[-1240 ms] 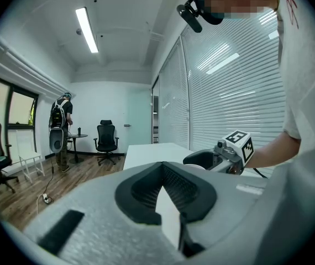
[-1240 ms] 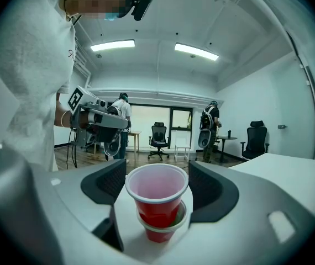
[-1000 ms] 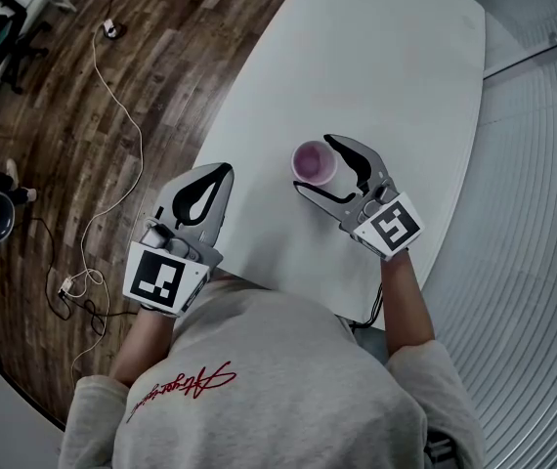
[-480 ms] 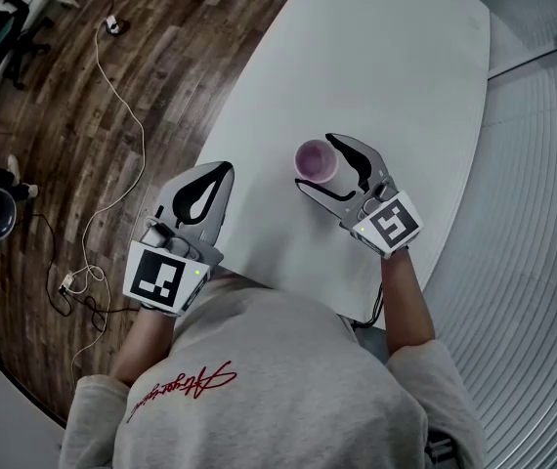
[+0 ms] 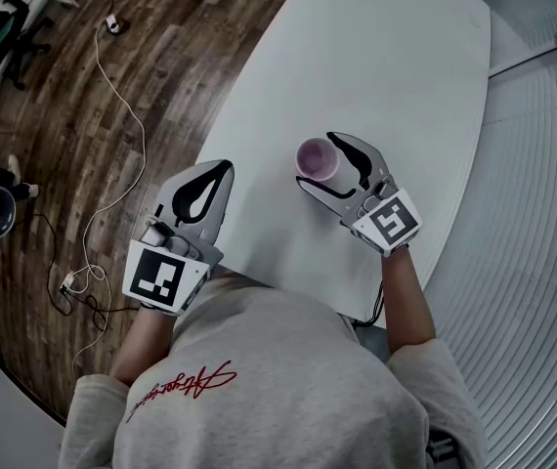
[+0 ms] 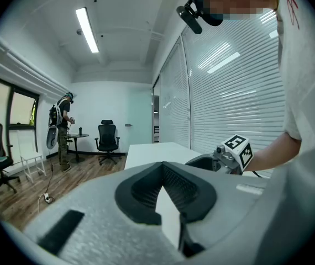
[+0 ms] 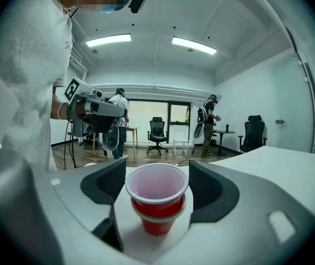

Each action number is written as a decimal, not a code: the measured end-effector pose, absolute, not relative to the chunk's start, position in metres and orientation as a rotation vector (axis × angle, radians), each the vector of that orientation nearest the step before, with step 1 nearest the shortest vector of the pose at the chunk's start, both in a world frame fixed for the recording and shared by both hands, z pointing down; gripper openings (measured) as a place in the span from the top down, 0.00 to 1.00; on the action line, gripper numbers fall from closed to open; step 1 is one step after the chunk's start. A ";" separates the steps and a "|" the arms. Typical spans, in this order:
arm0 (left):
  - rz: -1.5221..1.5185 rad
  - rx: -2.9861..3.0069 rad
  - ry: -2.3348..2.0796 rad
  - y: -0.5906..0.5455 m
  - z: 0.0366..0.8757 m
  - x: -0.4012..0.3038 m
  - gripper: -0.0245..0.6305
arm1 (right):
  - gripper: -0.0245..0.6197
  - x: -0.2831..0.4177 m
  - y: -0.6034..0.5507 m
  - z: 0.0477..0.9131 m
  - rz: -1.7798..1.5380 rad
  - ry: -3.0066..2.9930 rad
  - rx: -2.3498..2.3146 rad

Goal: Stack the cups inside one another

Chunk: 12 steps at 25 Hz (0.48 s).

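White tabletop (image 5: 376,57) runs from the person's chest out into an office with a dark wooden floor (image 5: 54,164), where a pale cable (image 5: 114,86) trails in loops. Slatted blinds (image 6: 229,104) cover the glass wall on the far side of the tabletop, and black office chairs (image 6: 108,139) stand at the back of the room, with other people (image 7: 208,120) on their feet near them.

Two red cups (image 7: 157,206) stand upright on the tabletop, one nested inside the other, so that the inner rim sits a little above the outer rim; the inner cup looks pale pink inside. The right gripper (image 5: 322,166) is held level with them, its fingers (image 7: 210,189) spread apart with one on each side of the cups. They are close to the rim, but I cannot tell whether they touch it.

The left gripper (image 5: 218,174) is held over the near edge of the tabletop, well apart from the cups, its fingers closed tip to tip with nothing between them.
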<state>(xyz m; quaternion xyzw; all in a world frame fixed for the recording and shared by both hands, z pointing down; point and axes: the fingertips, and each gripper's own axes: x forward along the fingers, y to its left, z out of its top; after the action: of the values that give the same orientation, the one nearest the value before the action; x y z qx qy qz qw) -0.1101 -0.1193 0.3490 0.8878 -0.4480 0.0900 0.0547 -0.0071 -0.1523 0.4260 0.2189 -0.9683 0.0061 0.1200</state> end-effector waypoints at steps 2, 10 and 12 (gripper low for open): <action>0.279 2.695 -1.361 -0.120 0.349 -0.111 0.97 | 0.41 -0.007 -0.153 0.427 0.025 -2.830 0.641; 0.286 2.693 -1.367 -0.120 0.345 -0.110 0.97 | 0.41 -0.006 -0.154 0.431 0.054 -2.815 0.640; 0.286 2.693 -1.369 -0.120 0.345 -0.111 0.97 | 0.41 -0.007 -0.154 0.431 0.059 -2.814 0.639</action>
<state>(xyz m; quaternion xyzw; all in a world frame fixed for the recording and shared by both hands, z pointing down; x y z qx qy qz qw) -0.1106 -0.1203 0.3450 0.8862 -0.4505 0.0940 0.0534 -0.0070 -0.1543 0.4314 0.2196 -0.9670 0.0204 0.1275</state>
